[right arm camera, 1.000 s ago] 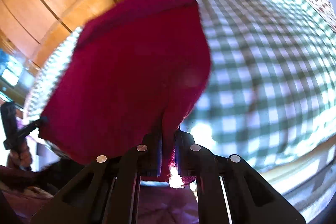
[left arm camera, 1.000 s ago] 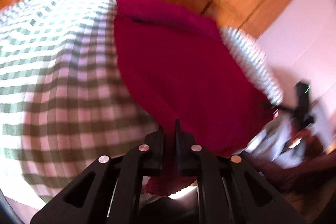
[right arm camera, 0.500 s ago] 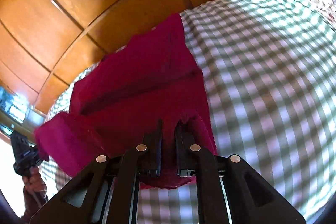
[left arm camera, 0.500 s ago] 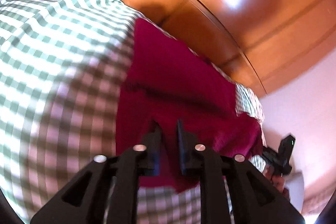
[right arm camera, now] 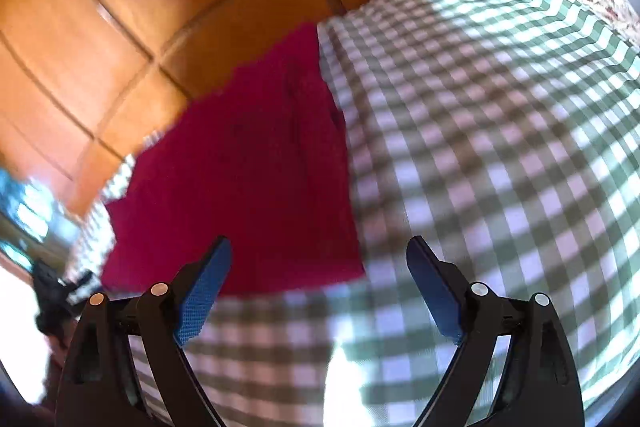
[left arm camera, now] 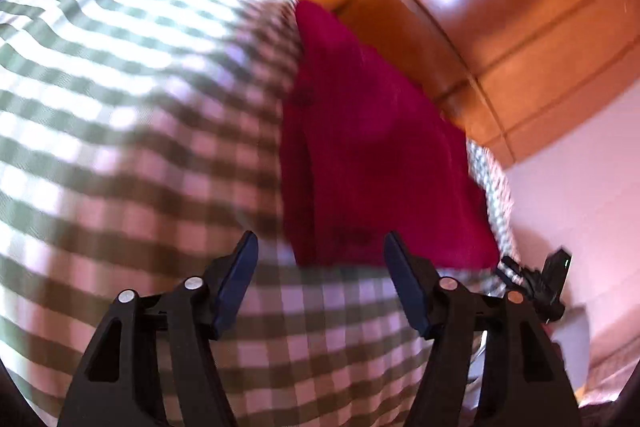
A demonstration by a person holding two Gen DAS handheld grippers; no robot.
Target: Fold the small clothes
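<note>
On the green-and-white checked cloth (left arm camera: 120, 131) lies the crimson garment (left arm camera: 372, 155), flat, its near edge just ahead of both sets of jaws. Left gripper (left arm camera: 320, 287) stands spread wide and empty, the garment lying ahead and slightly to its right. Right gripper (right arm camera: 320, 291) is likewise spread and empty, the garment ahead to its left.

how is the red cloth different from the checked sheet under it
The red cloth is one plain dark red; the checked sheet is green-and-white gingham. The red cloth is small and lies near the wooden panelling; the checked sheet spreads far past it on most sides. Both lie flat, and neither the left gripper nor the right gripper, both open, holds them.
</note>
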